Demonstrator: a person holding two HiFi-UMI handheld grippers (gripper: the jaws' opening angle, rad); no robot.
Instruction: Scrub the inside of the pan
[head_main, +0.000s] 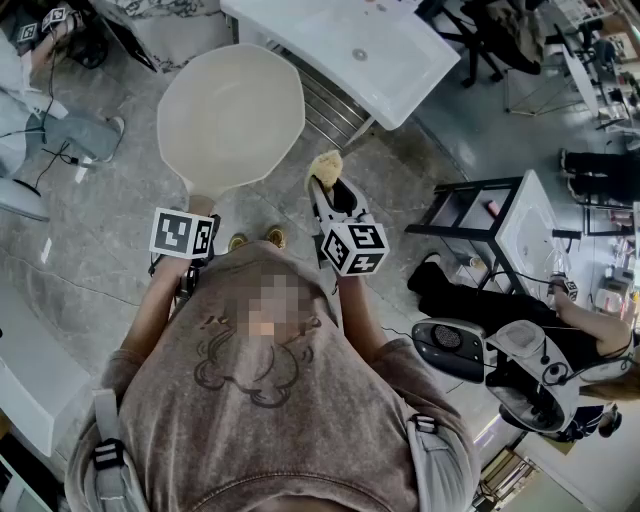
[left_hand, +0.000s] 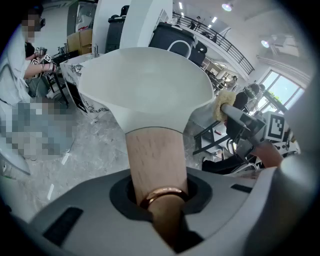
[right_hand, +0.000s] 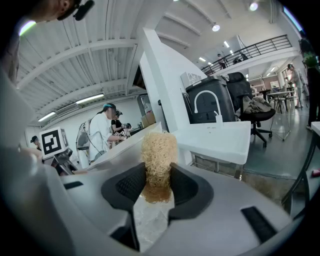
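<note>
Lab hall: sink unit (head_main: 400, 70), office chair (right_hand: 252, 107).

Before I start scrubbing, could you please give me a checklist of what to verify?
1. The left gripper is shut on the handle: ok.
2. The right gripper is shut on the scrubber: ok.
3. The pan has its inside facing up, with nothing lying in it: ok.
4. The scrubber is inside the pan: not ok. In the head view it sits outside, beside the rim.
5. The scrubber is wet or soaped: cannot tell.
</note>
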